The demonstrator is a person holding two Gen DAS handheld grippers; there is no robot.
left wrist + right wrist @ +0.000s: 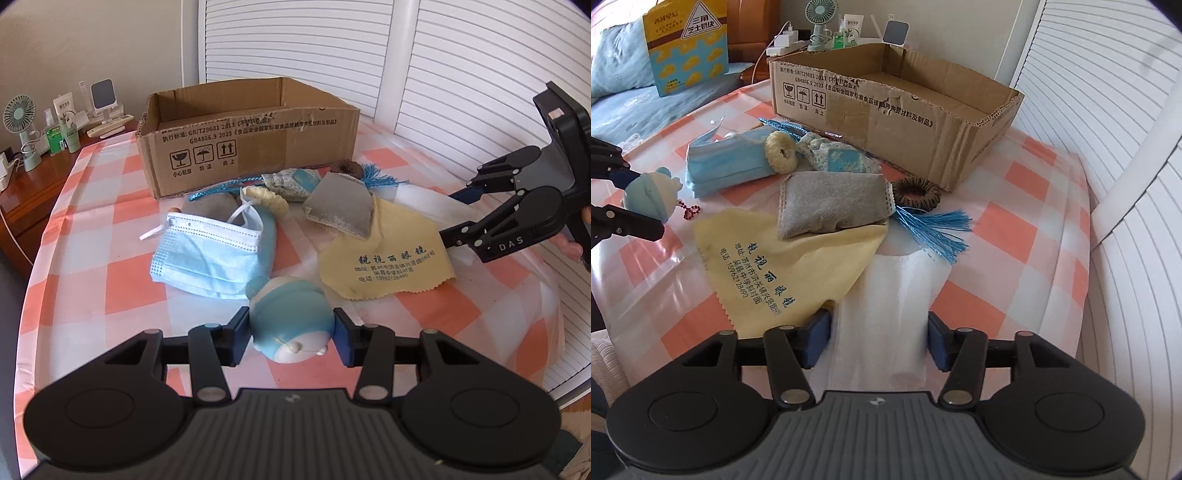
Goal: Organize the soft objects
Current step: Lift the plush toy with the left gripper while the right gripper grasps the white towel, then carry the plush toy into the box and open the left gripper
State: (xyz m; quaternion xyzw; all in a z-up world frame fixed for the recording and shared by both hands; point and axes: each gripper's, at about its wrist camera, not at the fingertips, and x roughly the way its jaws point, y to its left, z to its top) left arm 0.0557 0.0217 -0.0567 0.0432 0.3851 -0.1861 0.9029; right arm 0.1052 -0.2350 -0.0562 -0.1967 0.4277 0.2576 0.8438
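Note:
My left gripper (291, 332) is shut on a pale blue soft toy (288, 314), both blue pads pressed on its sides just above the checked tablecloth. The right wrist view shows the same toy (646, 195) held at the far left. My right gripper (879, 339) stands open, its pads on either side of a white tissue (886, 280) lying flat on the cloth. Behind are a yellow lens cloth (783, 266), a grey pouch (831, 206), a blue face mask (207, 254), two scrunchies and a blue tassel (934, 229). An open cardboard box (258, 147) stands at the back.
A wooden side table (40, 177) at the left carries a small fan, bottles and chargers. White louvred doors (461, 74) run along the back and right. A bed with a yellow carton (687, 44) lies beyond the table's left edge.

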